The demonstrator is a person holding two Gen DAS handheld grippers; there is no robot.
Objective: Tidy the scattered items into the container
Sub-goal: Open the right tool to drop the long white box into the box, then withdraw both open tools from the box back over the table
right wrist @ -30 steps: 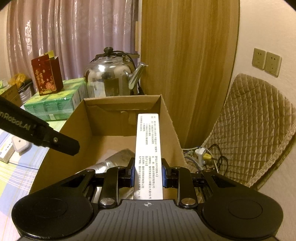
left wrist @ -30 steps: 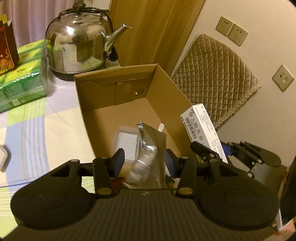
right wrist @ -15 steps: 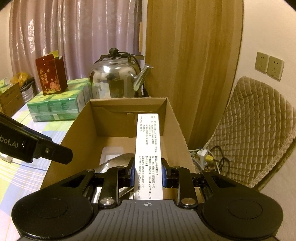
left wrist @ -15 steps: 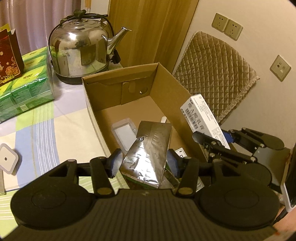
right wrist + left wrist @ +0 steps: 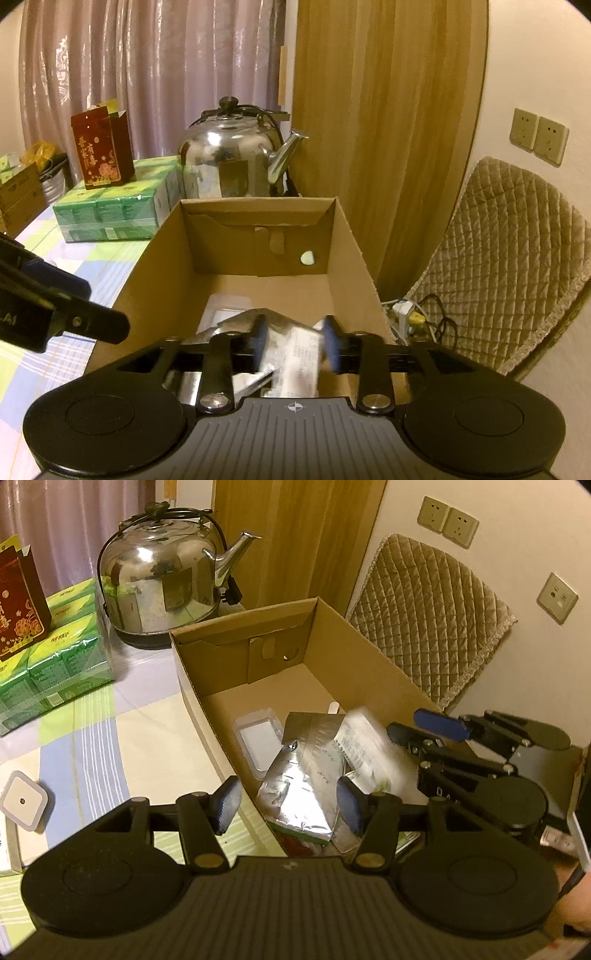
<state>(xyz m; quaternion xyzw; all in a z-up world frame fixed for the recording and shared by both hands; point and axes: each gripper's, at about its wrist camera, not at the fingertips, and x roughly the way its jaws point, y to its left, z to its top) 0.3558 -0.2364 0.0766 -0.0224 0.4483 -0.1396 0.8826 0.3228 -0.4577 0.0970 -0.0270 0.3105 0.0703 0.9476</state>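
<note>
While falling, white carton (image 5: 365,746) below right gripper (image 5: 295,341)

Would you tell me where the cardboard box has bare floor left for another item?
The far half of the cardboard box floor, below its end wall, is bare. The near half is crowded: the clear tray, the silver pouch and the blurred white carton overlap there.

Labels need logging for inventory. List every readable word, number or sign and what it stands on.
"吾家有喜", gold, vertical: red gift bag.
"AI", cut off: left gripper, jaws opening, pads off the silver pouch between them.
"DA", cut off: right gripper, jaws opening, the white box loose between them.
Too blurred or small to read: print on white box, silver pouch, green tissue packs.
</note>
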